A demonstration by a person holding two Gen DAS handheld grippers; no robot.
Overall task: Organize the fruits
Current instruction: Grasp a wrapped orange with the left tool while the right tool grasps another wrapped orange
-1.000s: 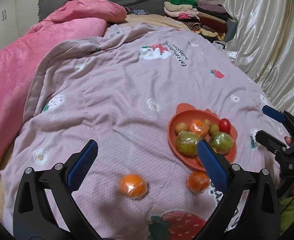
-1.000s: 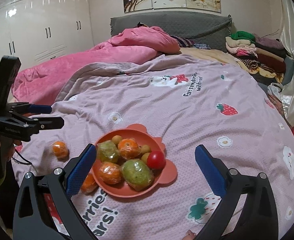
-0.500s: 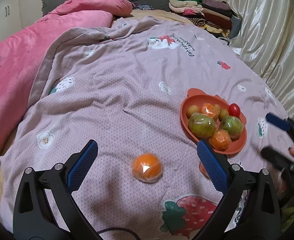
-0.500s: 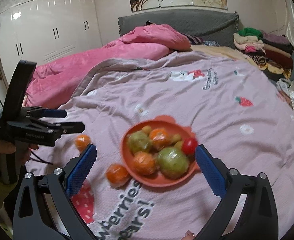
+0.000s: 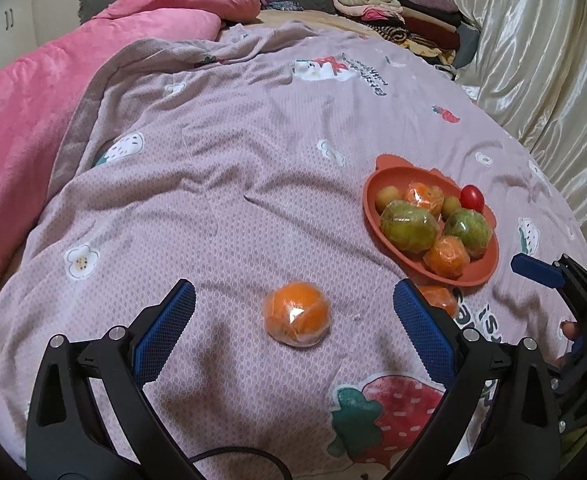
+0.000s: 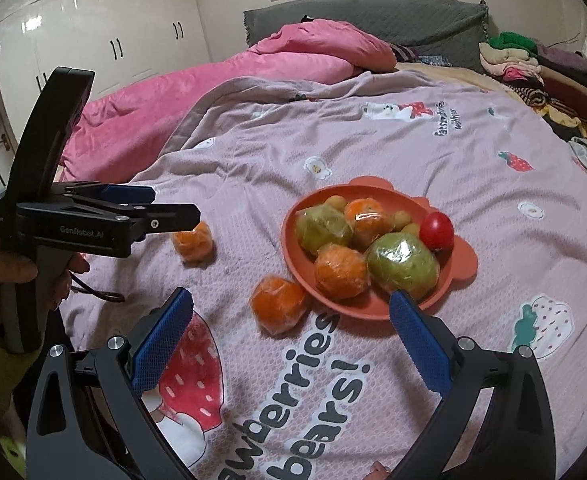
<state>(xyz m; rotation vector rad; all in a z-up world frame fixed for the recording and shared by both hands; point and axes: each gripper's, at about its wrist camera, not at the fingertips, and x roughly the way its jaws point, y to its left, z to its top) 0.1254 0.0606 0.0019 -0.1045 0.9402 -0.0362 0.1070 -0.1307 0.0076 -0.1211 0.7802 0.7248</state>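
Two wrapped oranges lie loose on the bed: one (image 5: 296,314) low centre in the left view, between the left gripper's (image 5: 293,334) released jaws; lower squarely, close gently on the slippery film. The other (image 6: 279,309) touches the plate (image 6: 459,258) rim at centre right view, ahead of the right gripper (image 6: 291,344), jaws released too.

Warm indoor light, soft shadows, wardrobe (image 6: 93,32) glare, strong fisheye edge distortion, sharp.

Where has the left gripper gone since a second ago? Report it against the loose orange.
Yes, it moved: the left gripper has closed in on the loose orange, which now appears larger and centred between its open fingers.
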